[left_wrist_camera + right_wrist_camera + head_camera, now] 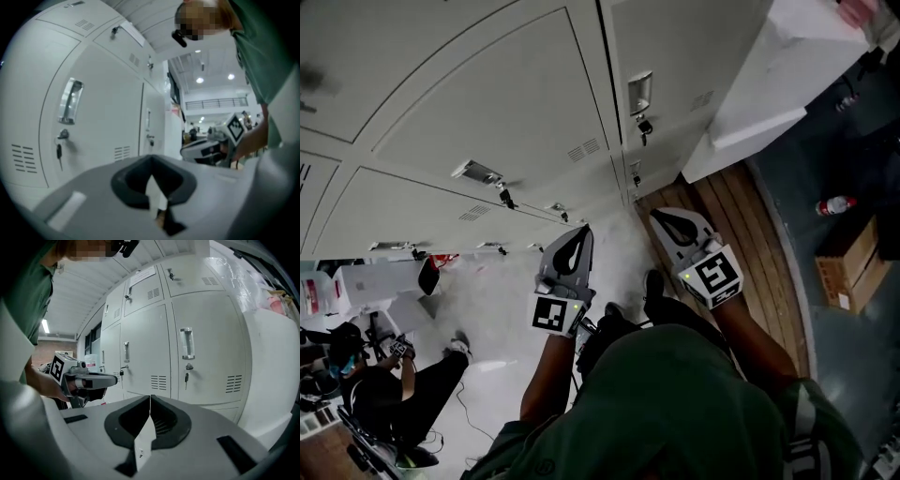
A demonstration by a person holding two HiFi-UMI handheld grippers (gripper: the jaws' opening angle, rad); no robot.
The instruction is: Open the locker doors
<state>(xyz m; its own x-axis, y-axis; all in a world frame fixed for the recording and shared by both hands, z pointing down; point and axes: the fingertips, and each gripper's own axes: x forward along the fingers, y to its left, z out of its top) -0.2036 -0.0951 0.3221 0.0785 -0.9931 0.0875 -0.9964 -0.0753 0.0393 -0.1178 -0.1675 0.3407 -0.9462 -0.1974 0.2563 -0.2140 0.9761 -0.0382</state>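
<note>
Bank of pale grey lockers (487, 103) fills the upper head view, every visible door closed, so task doors not yet opened; lockers face both grippers, neither touching a door; white wrapped block (778, 84) stands against the lockers' right end; strip of wood flooring (750, 244) under it, dark floor beyond; second person (384, 384) in dark clothes sits low at left; cardboard box (848, 262) on the dark floor at right, bottle (834, 205) with red label near it; left gripper (577, 234) and right gripper (670, 220) held side by side, apart, each with a black-and-white square marker cube; left gripper jaws clenched tip to tip, nothing between; right gripper jaws likewise clenched and empty; right gripper view: door with upright chrome handle (186, 343), key (186, 377) hanging in the lock below, vent slots beside; paper label (143, 275) on an upper door, print too small to read; no brand legible anywhere.
</note>
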